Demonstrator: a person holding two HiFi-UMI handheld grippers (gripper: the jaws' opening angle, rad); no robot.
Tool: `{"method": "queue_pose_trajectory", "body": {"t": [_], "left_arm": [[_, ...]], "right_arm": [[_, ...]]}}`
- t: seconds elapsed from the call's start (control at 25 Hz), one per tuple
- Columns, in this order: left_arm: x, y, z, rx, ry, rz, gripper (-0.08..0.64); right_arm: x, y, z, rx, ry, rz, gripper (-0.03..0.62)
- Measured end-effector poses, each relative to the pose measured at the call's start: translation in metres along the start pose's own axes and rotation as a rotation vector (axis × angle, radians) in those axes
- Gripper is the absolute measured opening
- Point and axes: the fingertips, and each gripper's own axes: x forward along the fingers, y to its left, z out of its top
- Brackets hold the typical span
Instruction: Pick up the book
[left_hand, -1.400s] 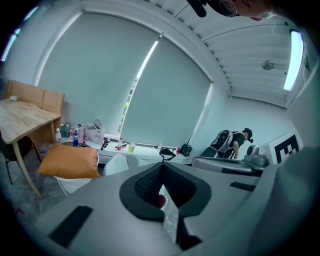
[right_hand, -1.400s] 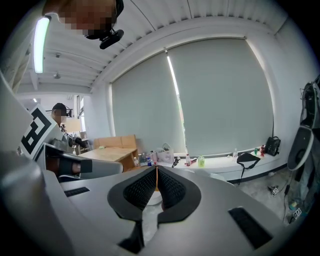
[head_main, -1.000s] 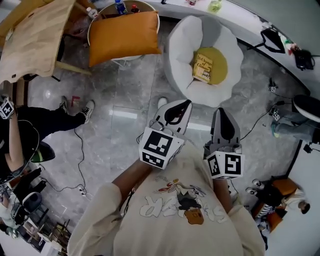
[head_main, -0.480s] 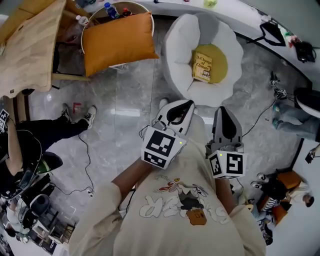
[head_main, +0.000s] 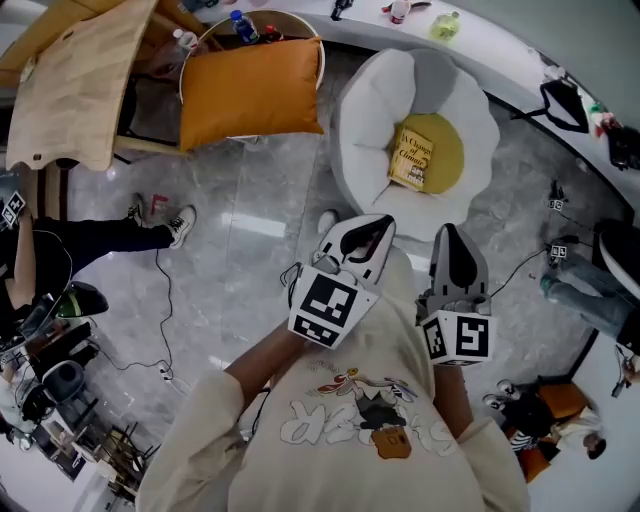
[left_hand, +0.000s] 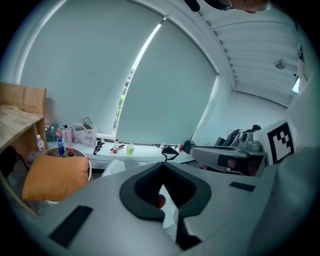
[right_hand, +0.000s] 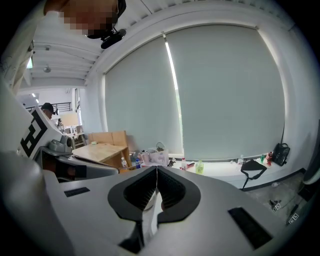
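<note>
Both hand-held grippers, left (head_main: 383, 224) and right (head_main: 447, 232), are empty with jaws pressed together; the book (head_main: 412, 157) lies ahead on the chair (head_main: 365, 120), lengthwise to them, neither clearly nearer.

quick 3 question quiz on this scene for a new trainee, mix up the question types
1. True or false: the book rests in the seat of the white chair.
2. Pick one. The left gripper and the right gripper are: A) both shut, nothing between the fingers; B) both wide open; C) one shut on the book.
3. Fill in: in the head view, the cushion to the left of the chair is ____ in colour.

Key: 1 true; 2 A; 3 orange.
</note>
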Motion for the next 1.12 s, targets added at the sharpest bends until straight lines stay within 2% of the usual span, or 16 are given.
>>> {"method": "queue_pose_trajectory", "body": {"t": [0.2, 0.48, 0.64, 0.84, 1.12], "left_arm": [[0.042, -0.016, 0.004, 0.009, 0.026, 0.009, -0.005], [0.104, -0.043, -0.014, 0.039, 0.125, -0.024, -0.005], [0.126, -0.039, -0.023, 0.017, 0.143, 0.016, -0.005], [0.140, -0.031, -0.029, -0.002, 0.156, 0.008, -0.005], [0.167, 0.008, -0.044, -0.055, 0.182, -0.033, -0.005]], "right_arm": [[0.008, -0.041, -0.005, 0.002, 0.011, 0.036, 0.024], [0.023, -0.107, -0.023, 0.046, 0.056, 0.059, 0.023], [0.032, -0.134, -0.030, 0.040, 0.069, 0.069, 0.023], [0.043, -0.145, -0.039, 0.022, 0.109, 0.064, 0.023], [0.084, -0.135, -0.066, 0.035, 0.175, 0.053, 0.023]]}}
